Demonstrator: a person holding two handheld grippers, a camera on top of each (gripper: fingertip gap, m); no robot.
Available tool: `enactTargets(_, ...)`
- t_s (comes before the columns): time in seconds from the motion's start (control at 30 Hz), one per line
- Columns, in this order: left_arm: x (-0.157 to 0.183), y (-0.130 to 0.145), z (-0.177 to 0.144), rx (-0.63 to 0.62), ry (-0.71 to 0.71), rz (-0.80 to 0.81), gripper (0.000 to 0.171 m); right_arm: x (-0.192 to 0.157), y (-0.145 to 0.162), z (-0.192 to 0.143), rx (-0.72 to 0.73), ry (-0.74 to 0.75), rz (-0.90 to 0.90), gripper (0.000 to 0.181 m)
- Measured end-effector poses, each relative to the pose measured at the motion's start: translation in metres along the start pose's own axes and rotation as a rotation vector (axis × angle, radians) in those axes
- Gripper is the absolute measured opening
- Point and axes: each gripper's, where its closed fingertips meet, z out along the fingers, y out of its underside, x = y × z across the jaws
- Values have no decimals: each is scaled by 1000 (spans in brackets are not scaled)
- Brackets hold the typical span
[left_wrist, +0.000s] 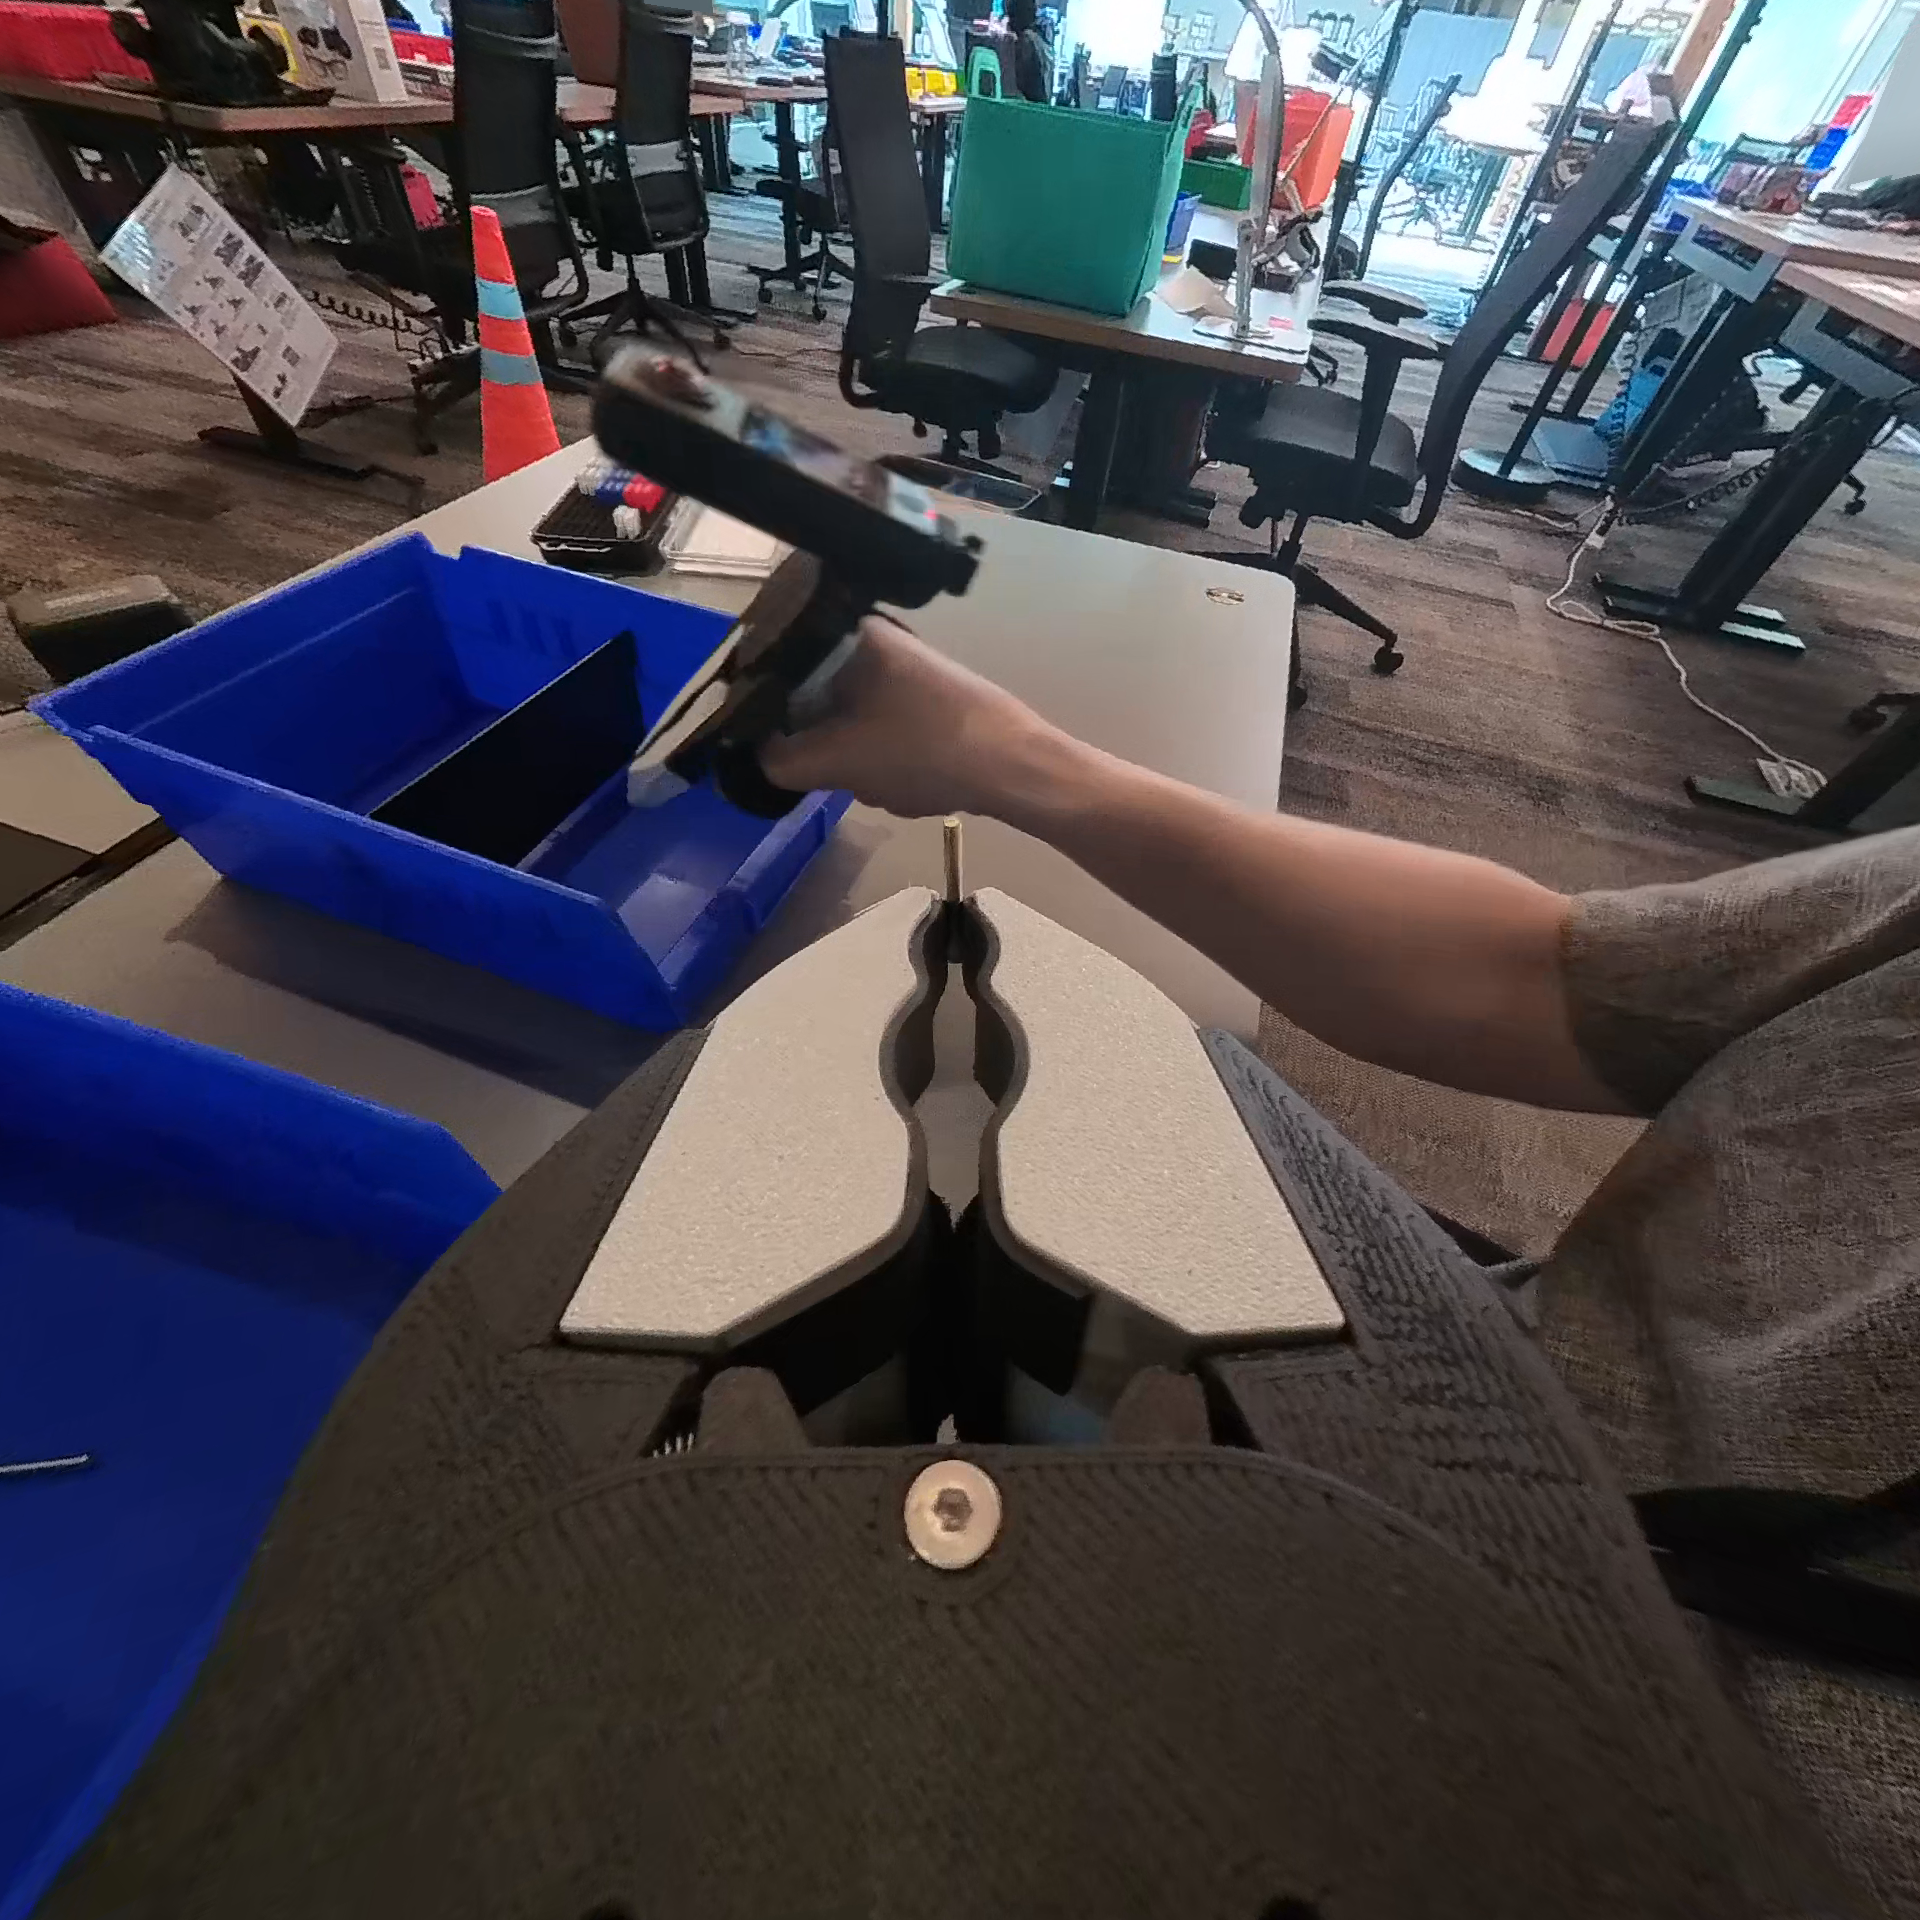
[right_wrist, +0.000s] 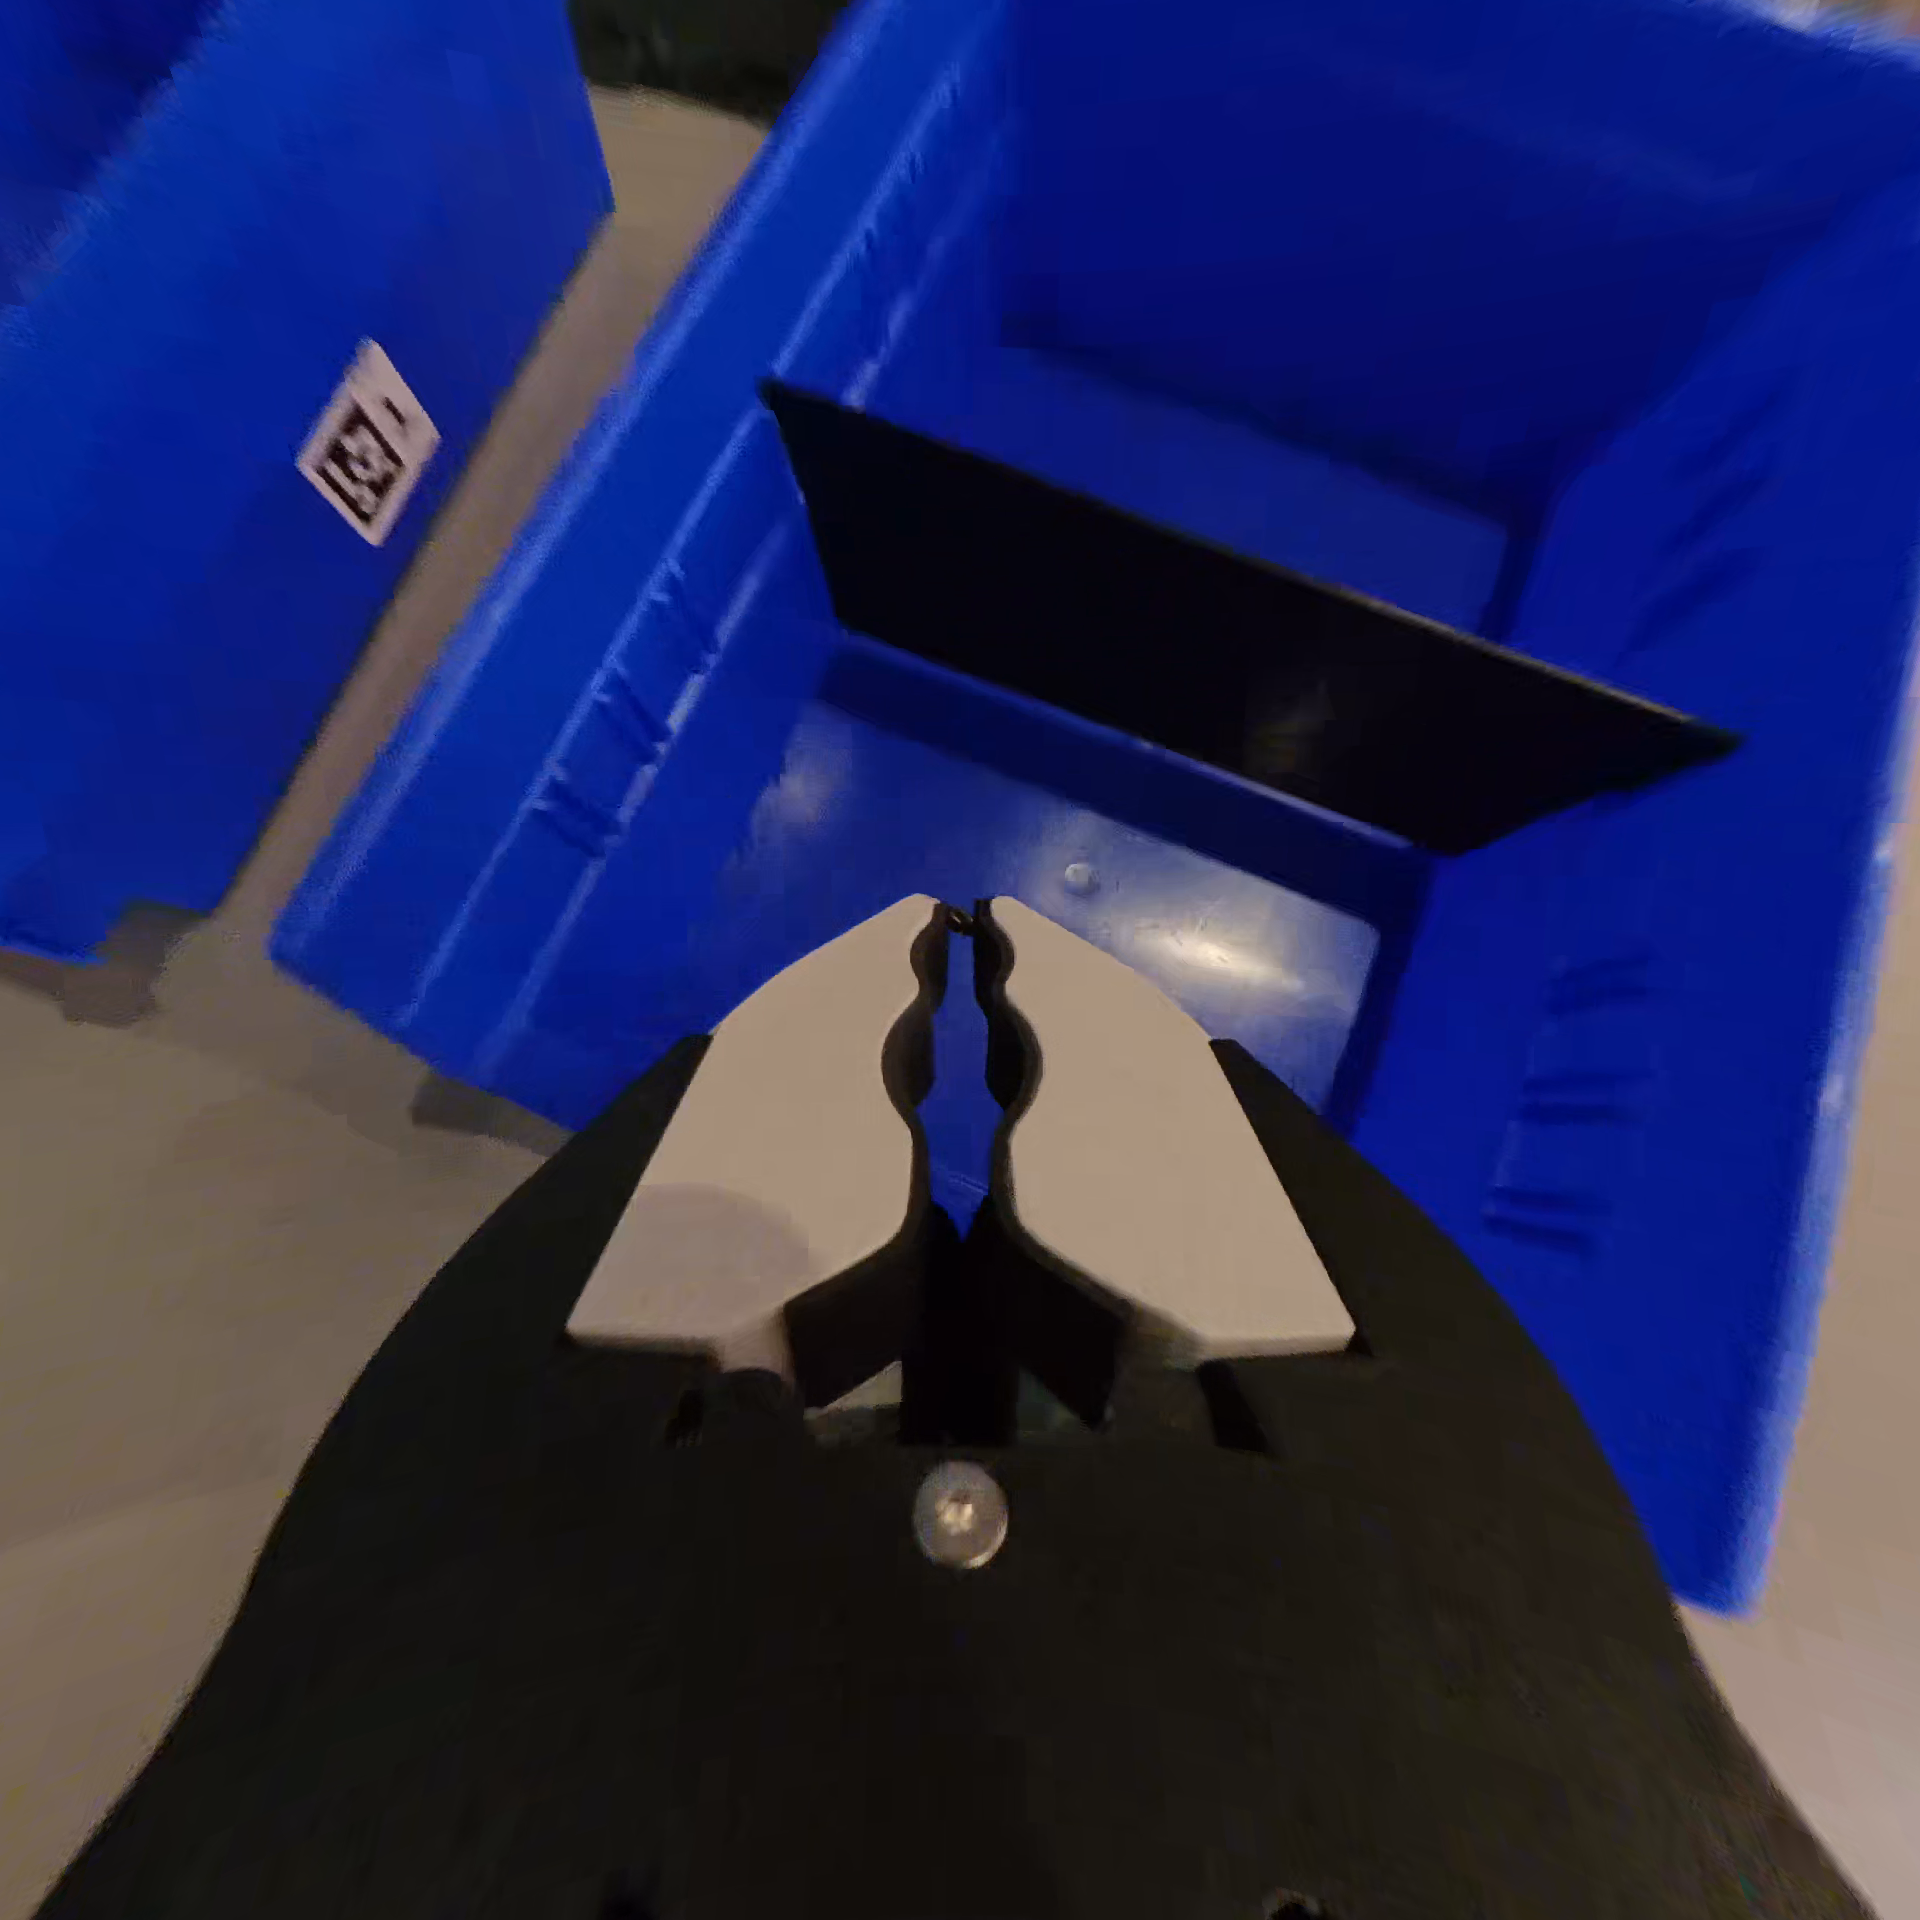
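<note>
My left gripper (left_wrist: 951, 912) is shut on a thin brass-coloured pin (left_wrist: 950, 852) that sticks up from between the tips, above the grey table (left_wrist: 1122, 665). A blue bin (left_wrist: 343, 665) with a black divider (left_wrist: 540, 748) stands ahead to the left. In the left wrist view, my right gripper (left_wrist: 665, 774) is held in a hand and dips into the bin's near compartment. In the right wrist view, my right gripper (right_wrist: 961, 912) is shut on a tiny dark part (right_wrist: 958, 918) over that bin's (right_wrist: 644, 665) near floor, in front of the divider (right_wrist: 1195, 623).
A second blue bin (left_wrist: 156, 1247) sits at the near left with a thin metal rod (left_wrist: 42, 1465) inside; it carries a white tag (right_wrist: 366, 442). A black tray of small pieces (left_wrist: 603, 520) lies at the table's far edge. An orange cone (left_wrist: 509, 343) and office chairs (left_wrist: 935, 312) stand beyond.
</note>
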Motion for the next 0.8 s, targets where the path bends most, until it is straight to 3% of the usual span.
enactTargets(0.27, -3, -3, -5, 16, 0, -3, 2, 15, 39, 46, -413, -49, 56, 5)
enactTargets(0.8, -9, -3, -9, 22, -12, -7, 2, 23, 38, 58, -444, -73, 89, 6)
